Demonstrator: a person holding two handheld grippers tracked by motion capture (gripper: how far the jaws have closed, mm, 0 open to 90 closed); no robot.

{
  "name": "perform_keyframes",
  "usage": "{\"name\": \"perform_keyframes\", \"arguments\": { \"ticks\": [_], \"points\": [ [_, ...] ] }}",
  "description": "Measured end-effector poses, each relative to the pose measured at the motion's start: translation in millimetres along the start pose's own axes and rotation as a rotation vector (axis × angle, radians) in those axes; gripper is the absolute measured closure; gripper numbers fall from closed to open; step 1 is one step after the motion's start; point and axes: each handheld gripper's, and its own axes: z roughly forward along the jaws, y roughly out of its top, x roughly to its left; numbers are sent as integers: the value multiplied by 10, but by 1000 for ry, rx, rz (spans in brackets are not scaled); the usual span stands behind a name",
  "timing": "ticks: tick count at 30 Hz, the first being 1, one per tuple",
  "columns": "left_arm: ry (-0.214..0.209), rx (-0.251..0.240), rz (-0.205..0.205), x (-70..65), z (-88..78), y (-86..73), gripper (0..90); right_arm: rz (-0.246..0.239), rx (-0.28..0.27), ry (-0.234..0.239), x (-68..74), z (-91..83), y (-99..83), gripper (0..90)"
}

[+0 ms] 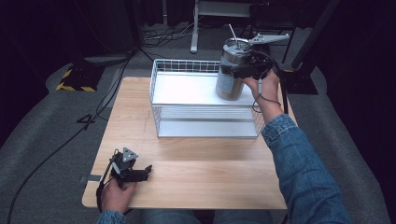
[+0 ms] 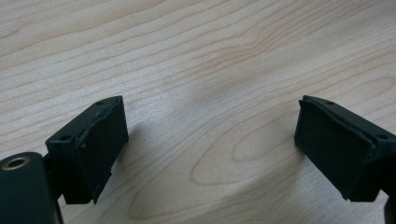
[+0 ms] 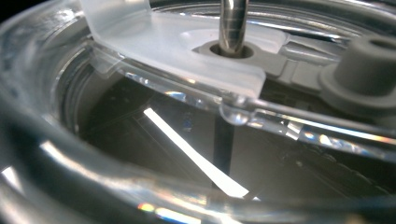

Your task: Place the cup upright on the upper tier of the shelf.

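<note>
Two grippers are at work over a light wooden table (image 1: 196, 182). The left gripper (image 1: 140, 173) sits low at the near left corner, held in the person's left hand (image 1: 116, 195), with a grey three-cornered plate on top. In the left gripper view its two black jaws stand wide apart with bare wood grain between them, and nothing is held.

Across the table, the person's right hand (image 1: 264, 86), in a denim sleeve (image 1: 299, 163), holds the right gripper (image 1: 243, 70) against the upper part of a steel tumbler (image 1: 231, 74). The tumbler is tilted, its base over the right end of the white shelf inside a white wire basket (image 1: 161, 100) that stands at the far middle of the table. I cannot tell whether the base touches the shelf. The gripper appears clamped on the tumbler near its rim, though the jaws themselves are hard to make out from above.

A metal straw (image 1: 233, 35) rises from the tumbler's clear lid (image 3: 177, 51). The right gripper view looks closely across that lid, where the straw (image 3: 232, 25) passes through a grey ring, with a grey stopper (image 3: 364, 70) just beside it.
</note>
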Motion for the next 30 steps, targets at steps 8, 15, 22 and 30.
{"name": "perform_keyframes", "arguments": {
  "ticks": [8, 15, 22, 30],
  "points": [
    [-1, -1, -4, -3, 1, -1, 102, 1, 23, -10, -49, 66, -62, 34],
    [2, 0, 1, 0, -1, 0, 102, -27, 13, -15, -31, 82, -81, 33],
    [0, 0, -4, -3, 0, -1, 102, -36, -3, -11, -40, 86, -103, 27],
    [2, 1, -1, -2, -1, -1, 102, -19, -25, 1, -60, 88, -127, 0]
  ]
}}
